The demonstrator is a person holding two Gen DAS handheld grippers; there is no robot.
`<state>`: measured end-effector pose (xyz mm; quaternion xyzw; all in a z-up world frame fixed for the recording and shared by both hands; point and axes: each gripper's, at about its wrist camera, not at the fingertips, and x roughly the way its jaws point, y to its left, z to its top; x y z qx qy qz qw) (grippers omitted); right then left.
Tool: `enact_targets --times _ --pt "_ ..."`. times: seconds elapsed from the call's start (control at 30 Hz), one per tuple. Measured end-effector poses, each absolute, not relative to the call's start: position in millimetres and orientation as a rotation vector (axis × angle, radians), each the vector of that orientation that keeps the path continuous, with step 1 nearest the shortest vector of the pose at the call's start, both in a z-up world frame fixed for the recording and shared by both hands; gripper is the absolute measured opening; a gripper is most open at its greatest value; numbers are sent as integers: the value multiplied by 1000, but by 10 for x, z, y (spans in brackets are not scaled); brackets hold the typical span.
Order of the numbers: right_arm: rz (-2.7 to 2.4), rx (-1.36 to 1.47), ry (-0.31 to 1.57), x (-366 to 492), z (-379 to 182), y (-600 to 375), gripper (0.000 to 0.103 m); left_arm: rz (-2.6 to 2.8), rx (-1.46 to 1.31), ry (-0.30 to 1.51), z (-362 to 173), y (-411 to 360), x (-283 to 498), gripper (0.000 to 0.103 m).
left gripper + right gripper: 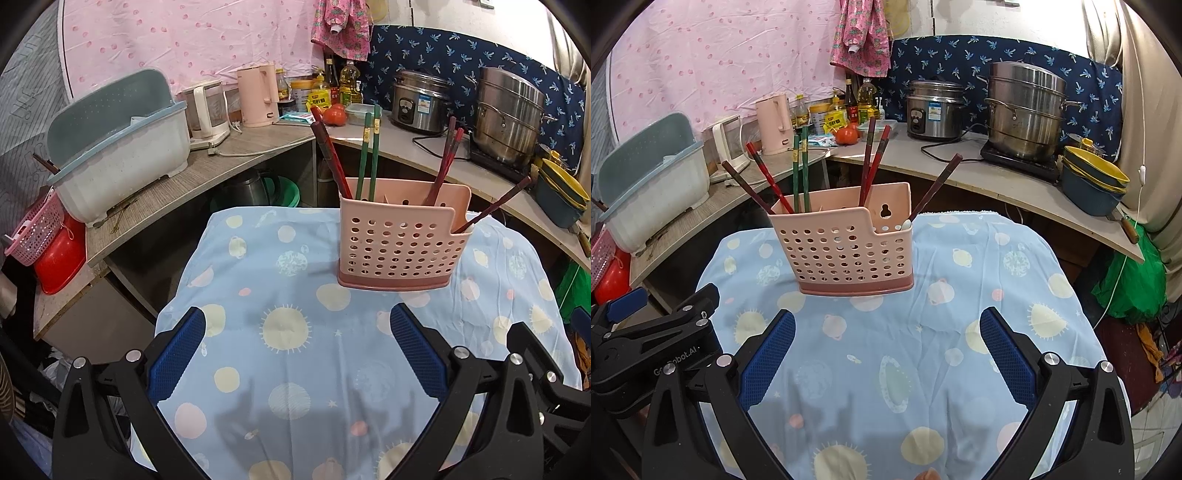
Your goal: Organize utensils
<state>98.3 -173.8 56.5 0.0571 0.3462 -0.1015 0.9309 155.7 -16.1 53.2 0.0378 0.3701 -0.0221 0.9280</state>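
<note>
The chopsticks (801,170) lean loosely in the pink holder (849,251) just ahead of both empty, spread grippers, left (297,350) and right (886,350); a careless nudge could likely topple the light holder.

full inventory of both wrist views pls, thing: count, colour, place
utensil holder: 1, pink perforated, upright on the tablecloth
green chopsticks: 2, green, standing in holder
red and dark chopsticks: about 6, standing or leaning in holder
tablecloth: 1, light blue with pale suns and planets, over the table
dish drainer: 1, grey-blue, left counter
kettles: 2, one pink, one white and clear, back counter
bottles and jars: several, back corner
tomato: 1, red, counter
rice cooker: 1, steel, counter
steamer pot: 1, steel, on a black hob
bowls: stack, yellow and blue, right counter
left gripper: open, empty, above cloth
right gripper: open, empty, above cloth
</note>
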Motion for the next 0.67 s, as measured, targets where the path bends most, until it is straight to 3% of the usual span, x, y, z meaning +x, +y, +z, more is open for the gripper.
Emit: enact_targets --times 0.67 --pt "-208 111 713 995 589 -1728 97 -41 75 759 546 -153 1541 96"
